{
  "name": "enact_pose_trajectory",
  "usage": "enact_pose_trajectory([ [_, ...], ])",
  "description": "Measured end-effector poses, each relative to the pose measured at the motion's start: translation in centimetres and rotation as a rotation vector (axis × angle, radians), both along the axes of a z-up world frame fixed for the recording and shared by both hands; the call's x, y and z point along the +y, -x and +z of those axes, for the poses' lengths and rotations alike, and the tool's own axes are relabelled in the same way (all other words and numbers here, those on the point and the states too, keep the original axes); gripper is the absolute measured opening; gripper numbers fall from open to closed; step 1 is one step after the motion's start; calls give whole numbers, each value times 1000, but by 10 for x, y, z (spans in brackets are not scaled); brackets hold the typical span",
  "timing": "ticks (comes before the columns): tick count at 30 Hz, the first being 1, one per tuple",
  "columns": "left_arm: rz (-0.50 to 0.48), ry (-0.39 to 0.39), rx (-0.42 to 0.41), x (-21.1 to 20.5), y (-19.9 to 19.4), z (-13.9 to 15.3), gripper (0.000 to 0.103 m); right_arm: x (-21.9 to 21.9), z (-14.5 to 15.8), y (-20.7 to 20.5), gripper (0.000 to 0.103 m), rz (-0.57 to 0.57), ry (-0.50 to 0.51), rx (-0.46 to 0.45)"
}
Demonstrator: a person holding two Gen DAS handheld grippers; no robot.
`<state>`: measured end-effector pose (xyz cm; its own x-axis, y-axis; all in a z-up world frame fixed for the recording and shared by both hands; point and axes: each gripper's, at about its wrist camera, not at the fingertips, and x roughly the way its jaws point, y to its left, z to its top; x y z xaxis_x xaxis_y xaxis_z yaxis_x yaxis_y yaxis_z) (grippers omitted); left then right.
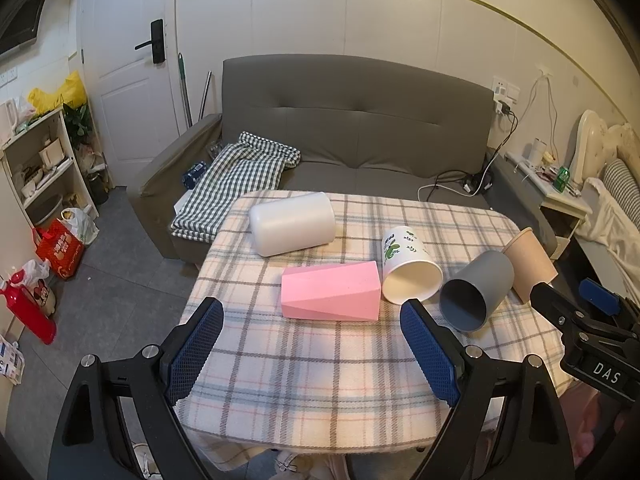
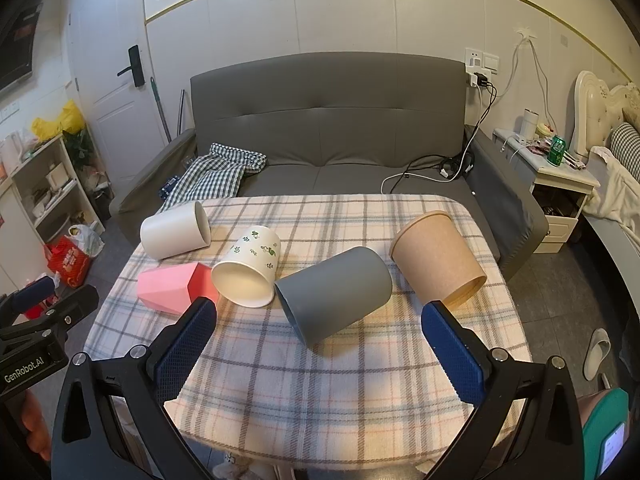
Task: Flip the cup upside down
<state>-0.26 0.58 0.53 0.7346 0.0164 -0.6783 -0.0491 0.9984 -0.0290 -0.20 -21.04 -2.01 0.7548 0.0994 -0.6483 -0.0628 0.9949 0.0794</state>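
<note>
Several cups lie on their sides on the plaid-covered table (image 1: 304,376) (image 2: 320,392): a white cup (image 1: 292,224) (image 2: 174,230), a faceted pink cup (image 1: 330,291) (image 2: 168,286), a leaf-print paper cup (image 1: 408,266) (image 2: 250,266), a grey cup (image 1: 476,290) (image 2: 334,292) and a brown paper cup (image 1: 528,262) (image 2: 436,256). My left gripper (image 1: 312,348) is open and empty, above the near edge facing the pink cup. My right gripper (image 2: 320,348) is open and empty, in front of the grey cup; it also shows in the left wrist view (image 1: 568,308).
A grey sofa (image 1: 352,128) with a checked cloth (image 1: 240,172) stands behind the table. A shelf (image 1: 40,160) and bags sit at left, a nightstand (image 2: 560,184) and bed at right. Cables (image 2: 432,172) lie on the sofa.
</note>
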Motion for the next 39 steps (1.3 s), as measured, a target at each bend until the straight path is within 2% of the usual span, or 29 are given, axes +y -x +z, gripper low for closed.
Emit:
enact_pose_trajectory([
  [39,-2,-8,-1,1,0,2,93,7,-7,-3,103,8,2,8],
])
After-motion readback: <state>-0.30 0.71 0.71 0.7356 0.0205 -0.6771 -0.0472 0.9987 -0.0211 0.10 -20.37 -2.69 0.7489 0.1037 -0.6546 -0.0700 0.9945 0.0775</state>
